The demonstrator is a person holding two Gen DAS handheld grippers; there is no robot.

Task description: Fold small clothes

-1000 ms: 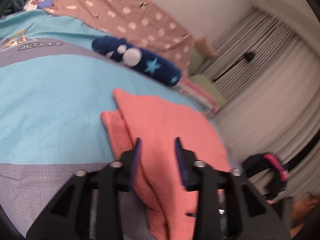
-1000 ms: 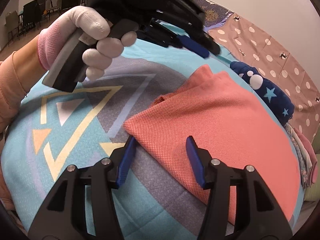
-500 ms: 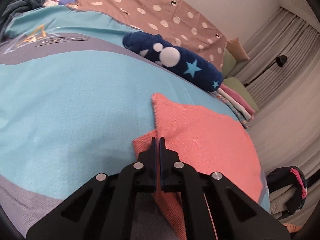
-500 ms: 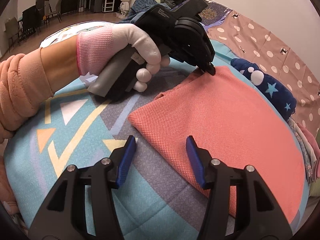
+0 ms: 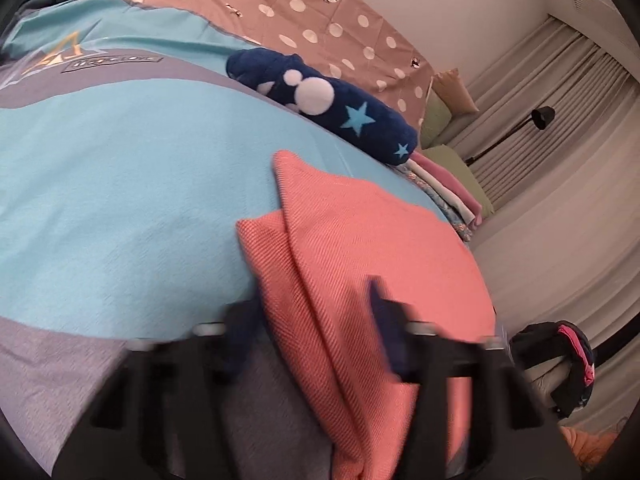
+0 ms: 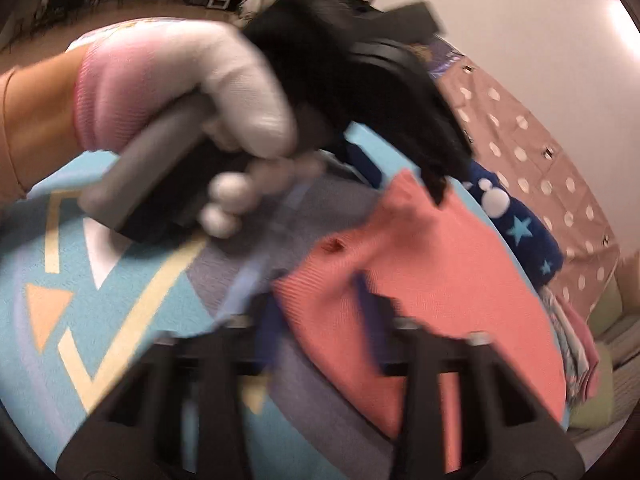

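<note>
Left gripper (image 5: 312, 296): jaws wide apart and blurred, just been opening. Coral cloth sits in the gap, but the pads are not pressing it. In the right wrist view the same tool is held by a white and pink gloved hand (image 6: 192, 92), with its tip down at the far corner of the cloth. That view is too blurred to read the jaws.

Right gripper (image 6: 316, 292): jaws apart and blurred, just been closing. The near left corner of the cloth lies between them, and I see no pinch.

Bed cover (image 5: 120, 200): turquoise and grey with yellow and orange triangles. It fills most of both views, and everything lies on it.

Polka-dot sheet (image 5: 320, 12): brown with white dots, along the far side against the wall.

Coral garment (image 5: 360, 240): this is the task item. It lies flat on the cover right of centre, folded at least once, with a lower layer sticking out at its left edge. There is a small hole near its left edge in the right wrist view.

Navy fleece piece (image 5: 340, 108): has white blobs and light blue stars. It lies just beyond the coral garment, apart from it.

Stack of folded clothes (image 5: 448, 196): pink and patterned, at the far right edge of the bed, just beside the navy piece.
</note>
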